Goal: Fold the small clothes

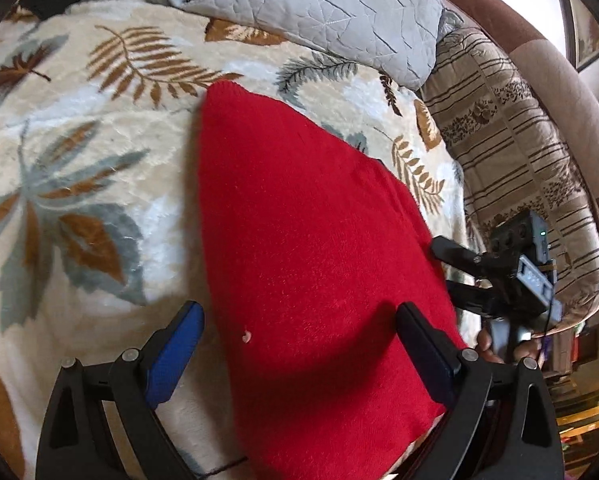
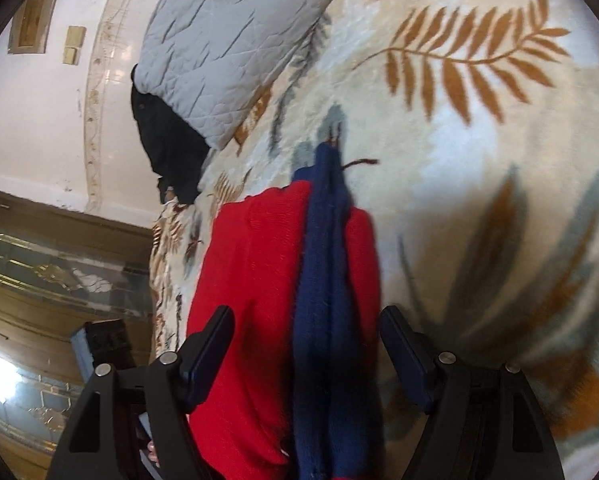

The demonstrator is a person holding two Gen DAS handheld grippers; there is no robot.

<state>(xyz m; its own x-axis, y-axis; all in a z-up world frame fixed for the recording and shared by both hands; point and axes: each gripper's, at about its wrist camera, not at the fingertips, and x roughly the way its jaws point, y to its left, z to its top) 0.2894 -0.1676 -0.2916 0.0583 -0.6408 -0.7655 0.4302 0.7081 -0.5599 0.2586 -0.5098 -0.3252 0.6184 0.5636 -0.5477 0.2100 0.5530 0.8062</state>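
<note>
A red knit garment [image 1: 299, 240] lies spread on the leaf-print blanket [image 1: 79, 168]. In the right wrist view the same red garment [image 2: 251, 320] has a navy blue strip [image 2: 323, 280] along it. My left gripper [image 1: 299, 344] is open above the near end of the red cloth, one finger on each side. My right gripper [image 2: 305, 348] is open over the red and blue cloth. It also shows in the left wrist view [image 1: 455, 272] at the garment's right edge, fingers apart.
A grey quilted pillow [image 1: 319, 12] lies at the head of the bed, with a black cloth [image 2: 167, 148] beside it. A striped brown quilt [image 1: 511, 152] is bunched on the right. A wall and a wooden cabinet [image 2: 59, 264] stand past the bed's edge.
</note>
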